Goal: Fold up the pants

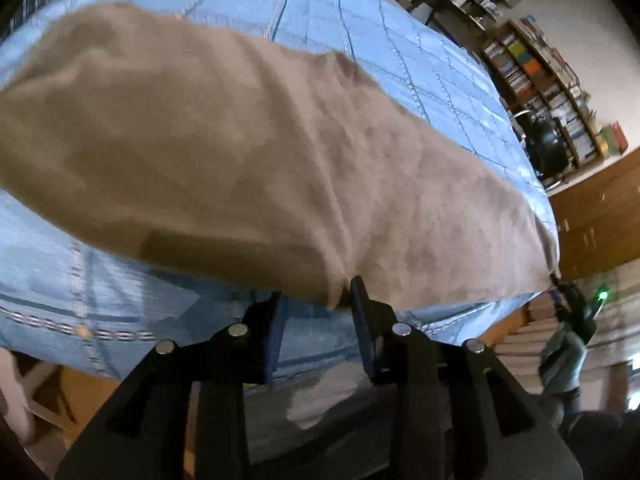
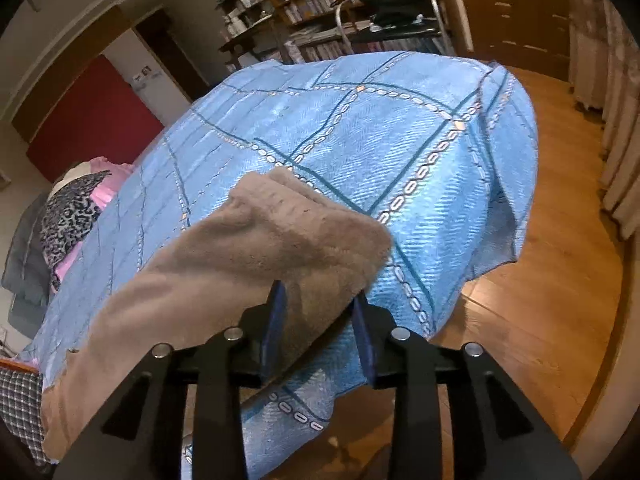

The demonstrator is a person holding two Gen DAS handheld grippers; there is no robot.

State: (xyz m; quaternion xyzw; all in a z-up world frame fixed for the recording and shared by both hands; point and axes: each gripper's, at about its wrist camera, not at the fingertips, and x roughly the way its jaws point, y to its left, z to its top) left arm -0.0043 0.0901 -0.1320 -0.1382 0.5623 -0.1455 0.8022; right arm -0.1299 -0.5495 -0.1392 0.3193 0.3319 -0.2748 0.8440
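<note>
Right hand-held gripper (image 2: 318,320) spread around fuzzy taupe fleece pants (image 2: 256,248); left hand-held gripper (image 1: 318,312) spread at hem. Pinch both edges evenly before folding on bed (image 2: 400,140).

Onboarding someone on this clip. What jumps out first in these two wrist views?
The taupe fleece pants dominate, stretched across a bed covered in a blue patterned bedspread. Right at the near edge, the right gripper has the pants' fabric between its jaws, while the left gripper sits at the fabric's edge with its jaws apart. Behind the bed, a crowded bookshelf lines the wall.
</note>
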